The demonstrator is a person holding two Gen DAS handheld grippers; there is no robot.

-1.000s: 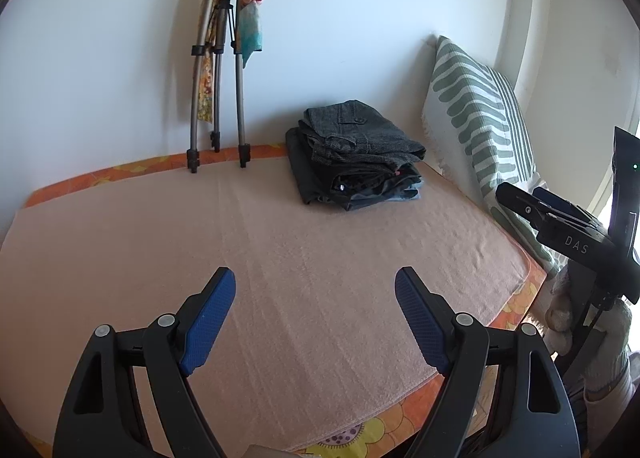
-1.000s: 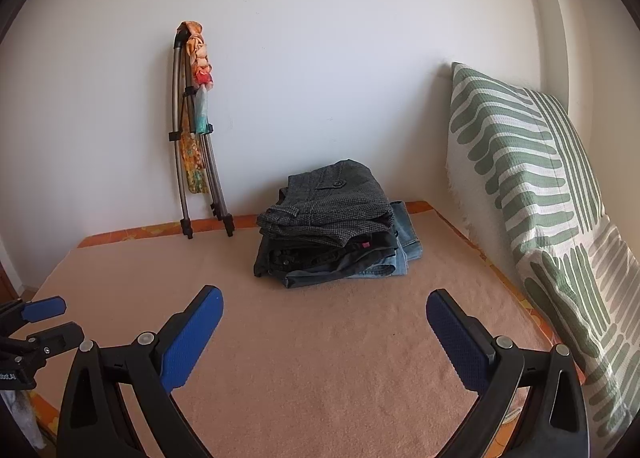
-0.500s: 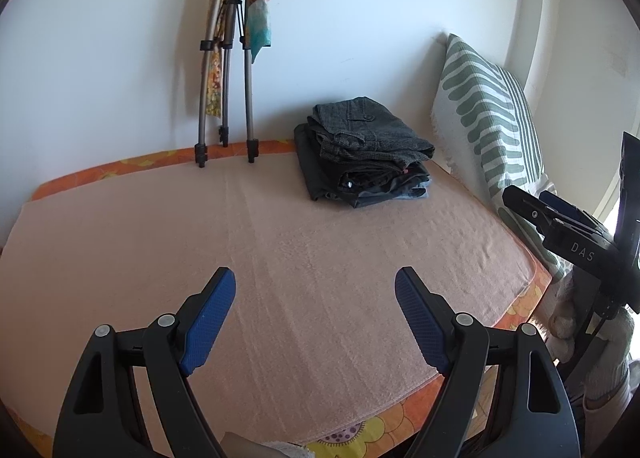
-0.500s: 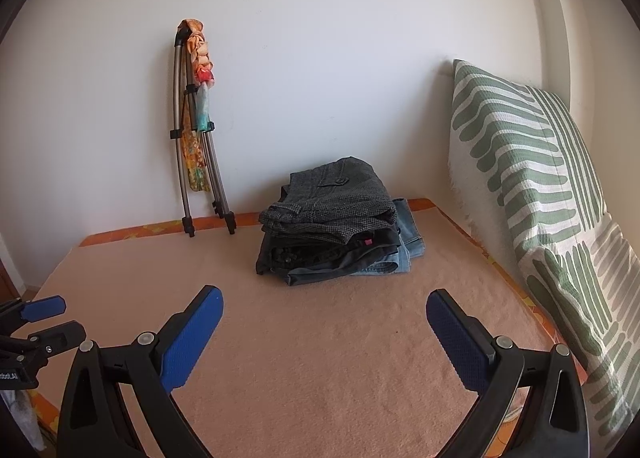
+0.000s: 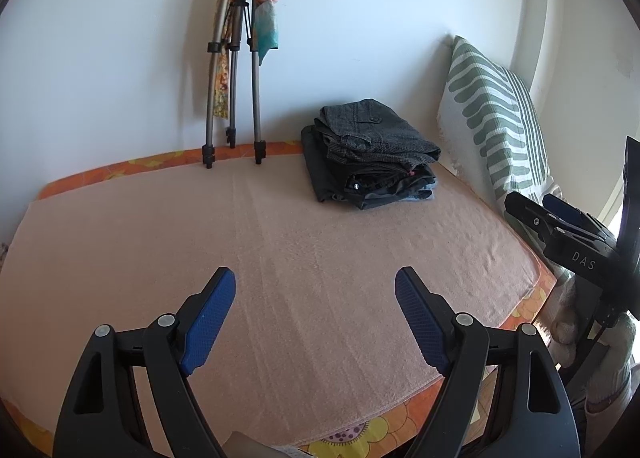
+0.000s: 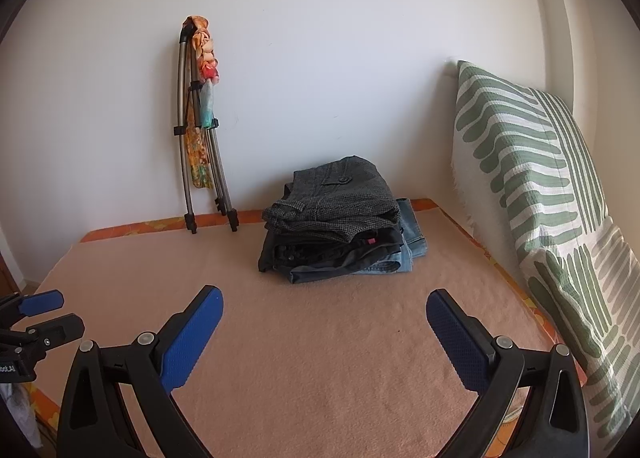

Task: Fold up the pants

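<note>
1. Two grippers hover above the near edge of a peach blanket (image 6: 320, 358): the left gripper (image 5: 315, 290) and the right gripper (image 6: 324, 310), each with blue-padded jaws spread wide apart and holding nothing.
2. Folded pants (image 6: 340, 218) sit stacked at the far side of the blanket, grey pair on top, well apart from both grippers.
3. Right of the stack, a green-striped pillow (image 6: 540, 186) leans upright.
4. Far left, a folded tripod (image 5: 236, 70) rests against the white wall.
</note>
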